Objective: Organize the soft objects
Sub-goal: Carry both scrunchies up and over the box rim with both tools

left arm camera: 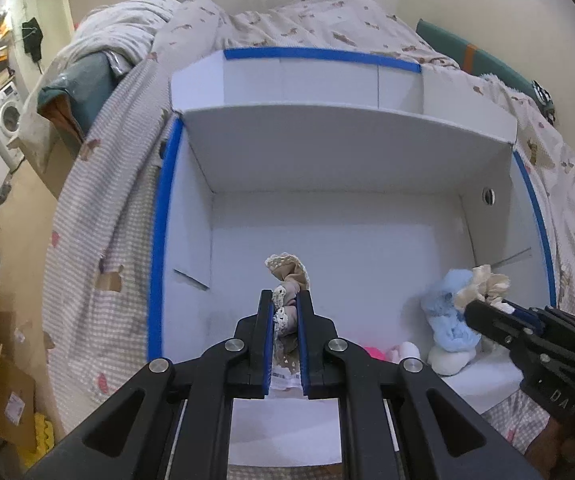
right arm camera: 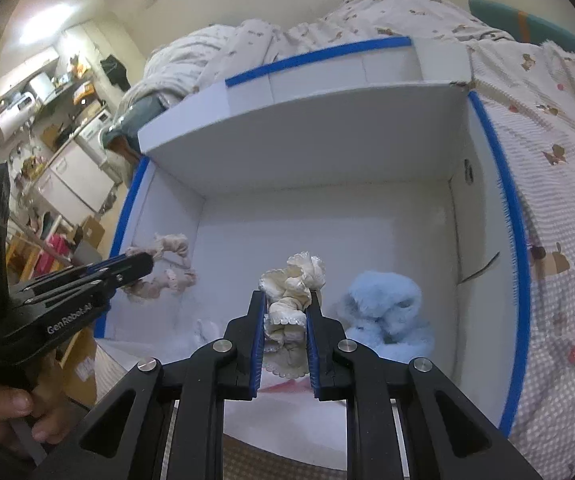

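Fingers of our left gripper (left arm camera: pixel 286 308) pinch a beige lace-trimmed cloth piece (left arm camera: pixel 287 280), its frilled end poking past the tips. Our right gripper (right arm camera: pixel 288 312) is clamped on a cream ruffled cloth piece (right arm camera: pixel 293 284) the same way. Both hang over the white box (left arm camera: pixel 327 216) with blue-taped edges, which rests on a gingham bedspread (left arm camera: pixel 99 216); we judge the pieces are held above the box floor so they can be dropped inside with the other soft things.

Inside the box, near its right wall, sits a blue plush toy (right arm camera: pixel 387 312). The left view alone shows something pink (left arm camera: pixel 375 352) and a white plush piece (left arm camera: pixel 447 360) at the box's near edge, beside the blue toy. The right view alone shows a person's hand (right arm camera: pixel 3 412) gripping the left tool's handle, outside the box's left wall.
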The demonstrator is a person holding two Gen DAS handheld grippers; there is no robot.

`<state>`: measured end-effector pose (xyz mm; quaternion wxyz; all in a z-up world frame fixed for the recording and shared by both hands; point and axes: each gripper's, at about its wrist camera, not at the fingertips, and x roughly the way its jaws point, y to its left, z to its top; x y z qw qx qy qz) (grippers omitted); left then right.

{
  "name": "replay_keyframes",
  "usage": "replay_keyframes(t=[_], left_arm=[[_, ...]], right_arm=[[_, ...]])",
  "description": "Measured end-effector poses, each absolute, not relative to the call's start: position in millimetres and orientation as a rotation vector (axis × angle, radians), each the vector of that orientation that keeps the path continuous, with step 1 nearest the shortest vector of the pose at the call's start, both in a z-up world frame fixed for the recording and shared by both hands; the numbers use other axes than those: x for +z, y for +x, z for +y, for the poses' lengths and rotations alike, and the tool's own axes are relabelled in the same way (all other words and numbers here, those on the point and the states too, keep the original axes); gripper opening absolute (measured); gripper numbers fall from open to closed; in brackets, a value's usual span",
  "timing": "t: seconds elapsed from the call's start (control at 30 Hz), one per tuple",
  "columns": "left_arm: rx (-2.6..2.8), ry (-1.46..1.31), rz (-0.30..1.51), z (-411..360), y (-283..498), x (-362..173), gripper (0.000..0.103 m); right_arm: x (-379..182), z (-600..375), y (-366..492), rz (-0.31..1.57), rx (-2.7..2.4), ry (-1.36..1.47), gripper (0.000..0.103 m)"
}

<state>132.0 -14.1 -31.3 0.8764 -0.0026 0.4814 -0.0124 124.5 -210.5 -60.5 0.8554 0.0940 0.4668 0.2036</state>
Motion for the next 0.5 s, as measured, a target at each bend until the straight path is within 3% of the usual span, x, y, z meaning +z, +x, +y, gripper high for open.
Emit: replay_keyframes(t=[0.5], left_arm=[[-0.032,0.049,1.052,-23.6,131.5,-56.1,0.01]], right_arm=[[-81.7,-196.7,131.5,1.082,0.399,0.131,0.02]])
